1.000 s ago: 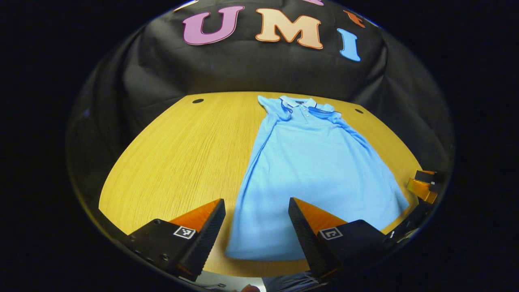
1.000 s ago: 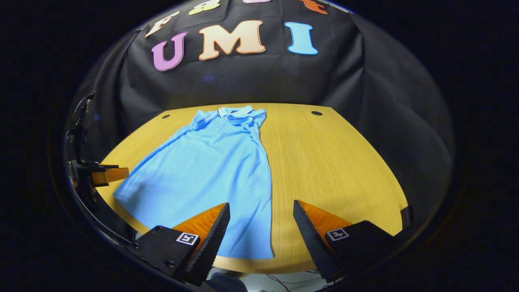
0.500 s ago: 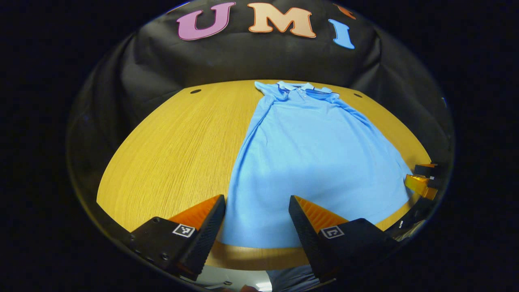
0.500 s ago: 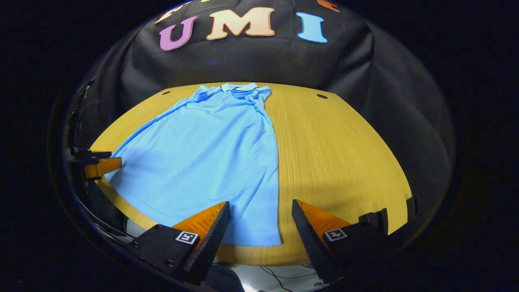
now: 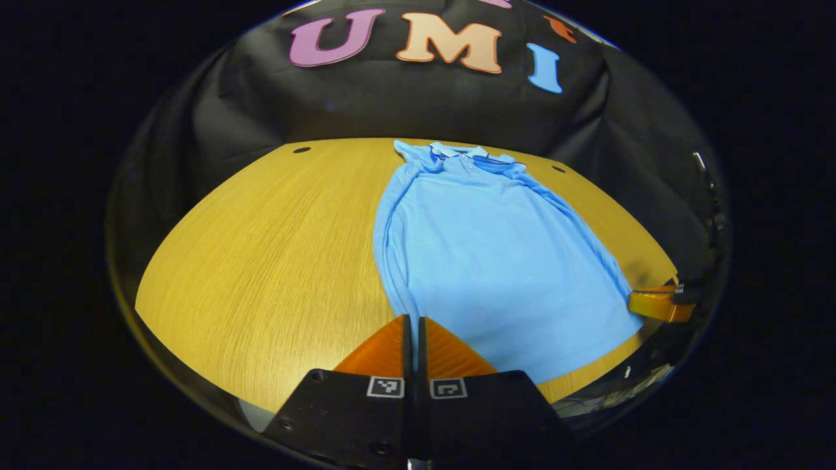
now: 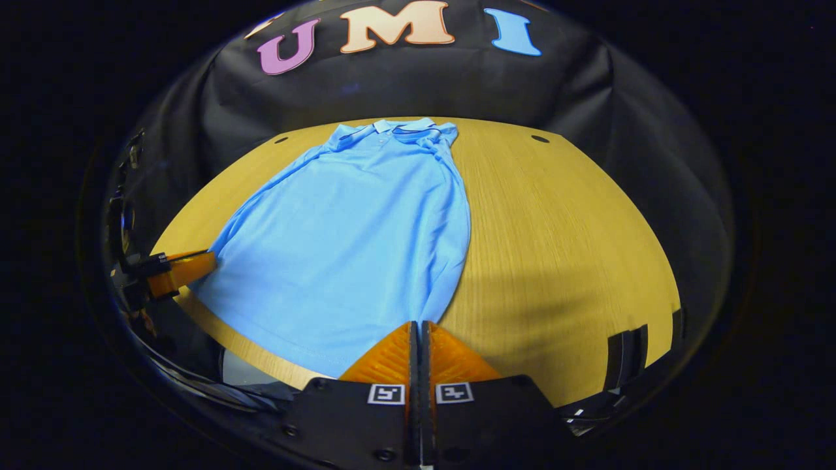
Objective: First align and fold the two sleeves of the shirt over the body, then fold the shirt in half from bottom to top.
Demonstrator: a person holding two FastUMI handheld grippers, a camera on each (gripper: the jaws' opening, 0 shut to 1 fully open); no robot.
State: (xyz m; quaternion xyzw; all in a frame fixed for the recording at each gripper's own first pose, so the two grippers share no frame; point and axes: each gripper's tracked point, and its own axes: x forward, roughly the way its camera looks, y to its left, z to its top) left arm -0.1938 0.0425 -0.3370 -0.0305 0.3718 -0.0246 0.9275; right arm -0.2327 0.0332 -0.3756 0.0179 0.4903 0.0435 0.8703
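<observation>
Both hand-held grippers (image 5: pixel 412 320) (image 6: pixel 418 324) have closed, hiding the shirt (image 5: pixel 496 254) hem corners.

Shirt (image 5: pixel 496 261) lies flat on desk (image 5: pixel 261 248), collar at far edge, hem at near edge. Left claw (image 5: pixel 411 323) sits at hem's near-left corner, right claw (image 6: pixel 418 326) at near-right corner. Desk w/ open surface either side.

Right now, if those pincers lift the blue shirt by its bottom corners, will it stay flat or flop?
Probably flop. The blue shirt lies thin and slightly rippled on the wooden table, so it looks soft and light. Each gripper, left and right, pinches just a hem corner, so the middle would likely sag.
</observation>
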